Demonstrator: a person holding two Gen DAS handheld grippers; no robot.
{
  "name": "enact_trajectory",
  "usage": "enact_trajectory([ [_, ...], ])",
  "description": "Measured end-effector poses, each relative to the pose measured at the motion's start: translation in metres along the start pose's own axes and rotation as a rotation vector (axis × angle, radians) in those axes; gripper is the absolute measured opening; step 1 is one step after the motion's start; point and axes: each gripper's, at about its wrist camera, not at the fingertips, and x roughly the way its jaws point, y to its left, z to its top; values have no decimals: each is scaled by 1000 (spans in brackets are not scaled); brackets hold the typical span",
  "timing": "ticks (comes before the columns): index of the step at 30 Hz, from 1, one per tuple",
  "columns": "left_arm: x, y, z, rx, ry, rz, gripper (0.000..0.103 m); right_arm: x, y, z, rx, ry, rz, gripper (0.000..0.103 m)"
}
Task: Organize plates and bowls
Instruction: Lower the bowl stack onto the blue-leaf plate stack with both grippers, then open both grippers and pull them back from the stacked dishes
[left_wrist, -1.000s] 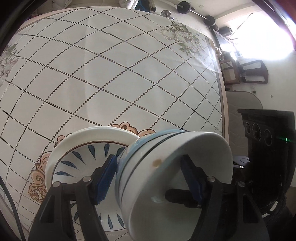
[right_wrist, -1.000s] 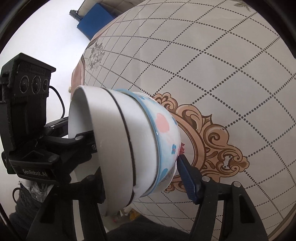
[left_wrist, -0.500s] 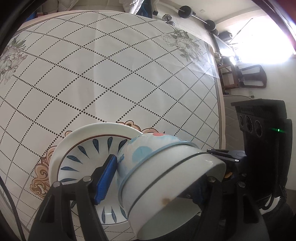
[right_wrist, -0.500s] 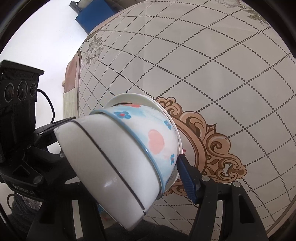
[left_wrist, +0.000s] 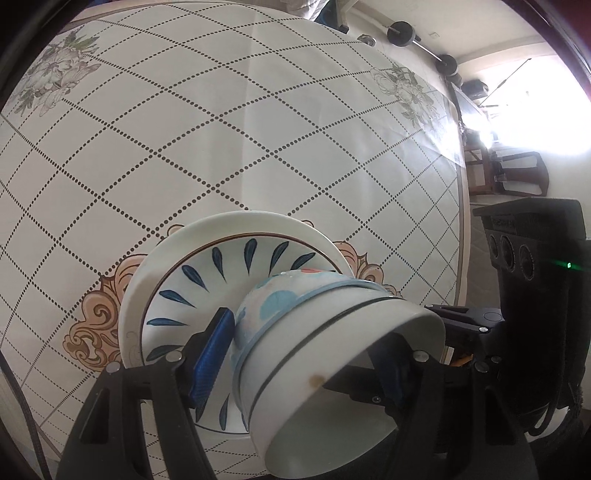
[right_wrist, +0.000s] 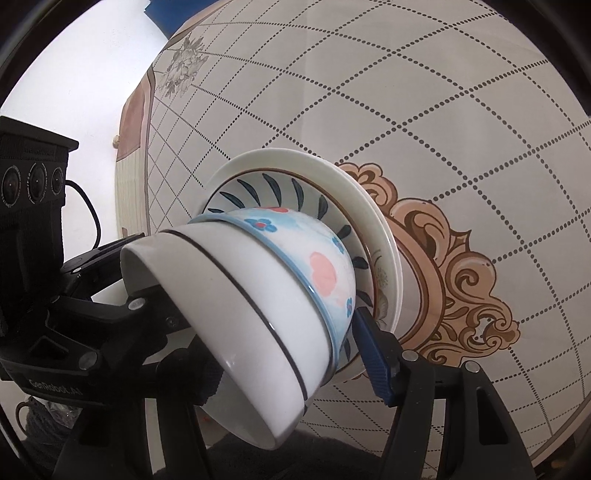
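Two nested bowls, a white one with a black line (left_wrist: 332, 373) inside a blue-rimmed flowered one (left_wrist: 280, 299), are tilted with their base on stacked plates (left_wrist: 207, 273) painted with blue leaves. My left gripper (left_wrist: 306, 358) is shut on the bowls: one blue pad (left_wrist: 212, 354) on the outside, the other finger inside the rim. In the right wrist view my right gripper (right_wrist: 258, 350) also clamps the bowl stack (right_wrist: 258, 295), with one blue pad (right_wrist: 373, 354) against the flowered bowl (right_wrist: 321, 273), next to the plates (right_wrist: 332, 184).
The table wears a white cloth with dotted diamond lines (left_wrist: 221, 129) and a tan scroll motif (right_wrist: 454, 266) under the plates. The table edge runs at the right (left_wrist: 463, 221). Chairs and barbell weights stand beyond it.
The bowl stack has swung from lying on its side to tilting base-down, and has come down onto the leaf-patterned plates. Both grippers kept their hold.
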Motion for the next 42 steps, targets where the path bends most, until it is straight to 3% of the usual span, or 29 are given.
enact_trajectory([
  [10, -13, 24, 1, -20, -6, 33, 67, 20, 22, 8, 11, 27, 37, 66],
  [26, -18, 42, -6, -57, -7, 10, 67, 15, 36, 14, -1, 6, -42, 66],
  [32, -38, 38, -16, -68, -67, 124, 67, -2, 41, 7, -26, -40, -140, 66],
  [35, -53, 34, -25, -71, -120, 216, 67, -18, 43, -1, -33, -96, -217, 79],
  [37, -64, 33, -34, -76, -159, 252, 67, -31, 46, -8, -43, -148, -265, 97],
  [39, -74, 32, -45, -85, -188, 297, 68, -45, 51, -18, -52, -201, -307, 103],
  [42, -89, 27, -62, -80, -245, 360, 70, -65, 61, -36, -67, -275, -373, 103],
])
